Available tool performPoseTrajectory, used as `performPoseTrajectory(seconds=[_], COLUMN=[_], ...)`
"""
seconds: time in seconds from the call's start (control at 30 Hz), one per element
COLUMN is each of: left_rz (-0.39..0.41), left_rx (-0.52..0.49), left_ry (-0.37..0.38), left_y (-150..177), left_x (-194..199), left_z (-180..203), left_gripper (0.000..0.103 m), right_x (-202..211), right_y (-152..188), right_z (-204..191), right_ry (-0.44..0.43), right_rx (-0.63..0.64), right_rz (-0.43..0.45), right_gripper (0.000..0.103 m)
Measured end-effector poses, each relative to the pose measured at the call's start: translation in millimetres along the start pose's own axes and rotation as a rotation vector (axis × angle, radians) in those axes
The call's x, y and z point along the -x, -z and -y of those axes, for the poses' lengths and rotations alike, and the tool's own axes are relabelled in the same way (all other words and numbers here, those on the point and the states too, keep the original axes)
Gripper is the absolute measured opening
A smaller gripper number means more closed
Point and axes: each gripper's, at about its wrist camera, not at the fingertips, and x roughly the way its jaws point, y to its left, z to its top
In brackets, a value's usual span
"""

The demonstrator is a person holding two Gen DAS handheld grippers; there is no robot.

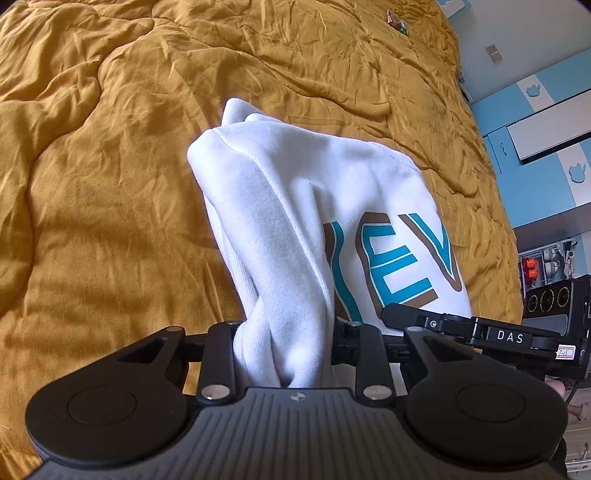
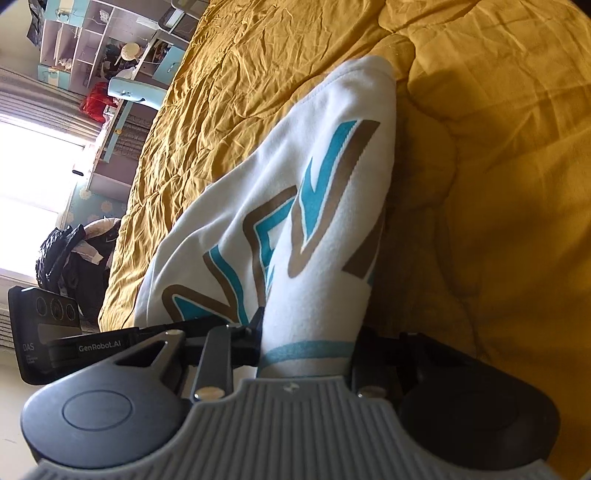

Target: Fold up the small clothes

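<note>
A small white garment (image 1: 295, 206) with teal and brown letters hangs bunched above the mustard quilt (image 1: 110, 166). My left gripper (image 1: 286, 343) is shut on a twisted bunch of its fabric. In the right wrist view the same white garment (image 2: 295, 229) drapes from my right gripper (image 2: 306, 350), which is shut on an edge with a teal stripe. The other gripper shows at the right of the left wrist view (image 1: 480, 332) and at the left of the right wrist view (image 2: 74, 343). The fingertips are hidden by cloth.
The wrinkled mustard quilt (image 2: 498, 147) covers the whole bed. A small wrapper (image 1: 396, 21) lies at its far end. Blue-and-white cabinets (image 1: 535, 122) stand to the right. Shelves (image 2: 92, 40), a bright window (image 2: 33, 177) and a dark pile of clothes (image 2: 74, 258) line the other side.
</note>
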Motion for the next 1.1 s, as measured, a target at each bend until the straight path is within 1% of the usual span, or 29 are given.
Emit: performPoseTrajectory(seconds=[0.1,0.23,0.3,0.47,0.67,0.87,0.97,1.1], left_rz=[0.014,0.023,0.034,0.072,0.103,0.121,0.123,0.115], left_rx=[-0.038,-0.064,-0.097,-0.146,-0.151,-0.169,-0.181,-0.188], left_ry=[-0.046,-0.093,-0.124,-0.163,-0.122,-0.071,-0.059,-0.027], left_y=[-0.2,0.8,4.2,7.1,0.7,-2.5,-2.8,-3.2], left_x=[4.7,12.0,17.5,30.1,39.8,27.5,16.1,-5.2], left_z=[16.7,32.1,43.1,70.2,104.5,153.4,179.2,216.0], left_gripper=[0.030,0.030,0.030,0.029,0.029,0.029,0.029,0.029], right_x=[6.8,18.2,22.7,43.9,88.6,145.2,174.1,213.3], right_y=[2.3,1.2,1.1,-0.9,-11.9,-24.6,-30.6,-36.2], right_z=[-11.5,-19.2,-23.6,-35.7,-39.3,-34.1,-21.6,11.8], right_ry=[0.019,0.014,0.017,0.014,0.006,0.047,0.069,0.064], right_rx=[0.039,0.054,0.070,0.107,0.155,0.197,0.199,0.179], right_rz=[0.016,0.023,0.028,0.052,0.094,0.136,0.162,0.195], right_gripper=[0.020,0.020,0.020,0.020,0.020,0.020,0.020,0.020])
